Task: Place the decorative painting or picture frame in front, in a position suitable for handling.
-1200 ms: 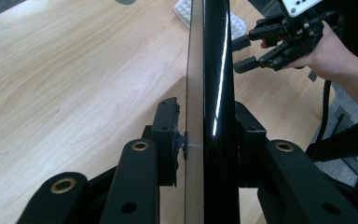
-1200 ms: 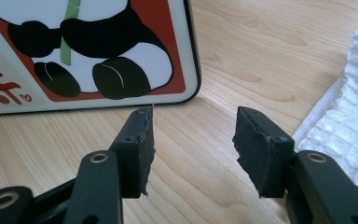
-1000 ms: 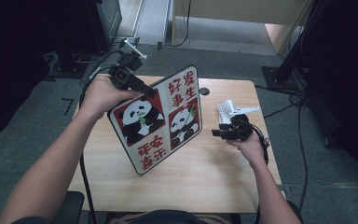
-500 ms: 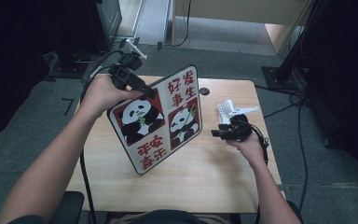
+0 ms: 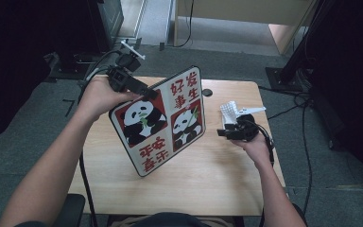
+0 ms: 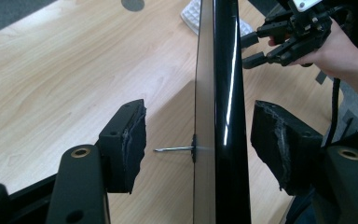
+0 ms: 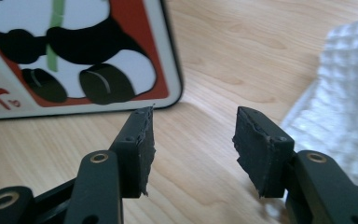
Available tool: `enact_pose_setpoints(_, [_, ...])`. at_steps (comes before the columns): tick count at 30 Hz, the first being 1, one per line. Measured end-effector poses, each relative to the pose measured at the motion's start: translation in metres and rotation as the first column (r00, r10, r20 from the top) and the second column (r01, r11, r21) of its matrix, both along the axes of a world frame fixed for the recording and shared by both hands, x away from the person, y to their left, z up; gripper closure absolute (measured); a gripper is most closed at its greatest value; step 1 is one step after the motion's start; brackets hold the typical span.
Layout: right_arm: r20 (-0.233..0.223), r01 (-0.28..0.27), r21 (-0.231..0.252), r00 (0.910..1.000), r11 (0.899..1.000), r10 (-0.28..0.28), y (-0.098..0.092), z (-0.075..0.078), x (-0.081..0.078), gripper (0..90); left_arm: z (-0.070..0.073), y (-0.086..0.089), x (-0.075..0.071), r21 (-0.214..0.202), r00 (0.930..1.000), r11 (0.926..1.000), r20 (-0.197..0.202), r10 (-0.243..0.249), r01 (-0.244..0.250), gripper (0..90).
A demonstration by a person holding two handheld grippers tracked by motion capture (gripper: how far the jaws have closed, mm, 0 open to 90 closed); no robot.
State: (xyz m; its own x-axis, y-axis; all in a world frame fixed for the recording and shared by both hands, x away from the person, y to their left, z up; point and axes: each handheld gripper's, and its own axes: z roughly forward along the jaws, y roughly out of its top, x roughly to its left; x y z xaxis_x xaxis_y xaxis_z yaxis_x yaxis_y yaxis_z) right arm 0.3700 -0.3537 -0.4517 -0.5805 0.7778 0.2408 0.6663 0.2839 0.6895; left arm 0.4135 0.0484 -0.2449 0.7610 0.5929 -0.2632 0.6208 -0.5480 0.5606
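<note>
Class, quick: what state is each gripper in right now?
Left gripper: open, just been opening, fingers astride the upright panda picture panel, not pressing.
Right gripper: open, empty.

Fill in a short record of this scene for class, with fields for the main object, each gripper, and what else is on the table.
main object: panda board, tilted, lower edge on table
left gripper: jaws have just been opening, pads clear of the board's edge between them
right gripper: open, nothing between its jaws, beside board
other: white textured sheet; small dark disc
</note>
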Motion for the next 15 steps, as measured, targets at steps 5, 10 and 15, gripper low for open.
enact_pose_setpoints(5, [0.012,0.04,-0.014,0.9991,0.999,-0.04,-0.014,-0.001,0.004,48.1,0.0,0.012,-0.008,-0.043,0.9992,0.9991,0.039,0.003,-0.002,35.7])
enact_pose_setpoints(10, [0.03,0.075,-0.007,0.9968,0.997,-0.075,-0.024,0.002,0.008,48.5,0.001,0.02,-0.016,-0.088,0.9985,0.996,0.053,-0.01,0.015,34.9])
enact_pose_setpoints(15, [0.069,0.135,-0.029,0.9887,0.99,-0.133,-0.036,0.01,0.016,47.7,-0.001,0.032,-0.025,-0.121,0.9969,0.9923,0.077,-0.016,0.025,34.1])
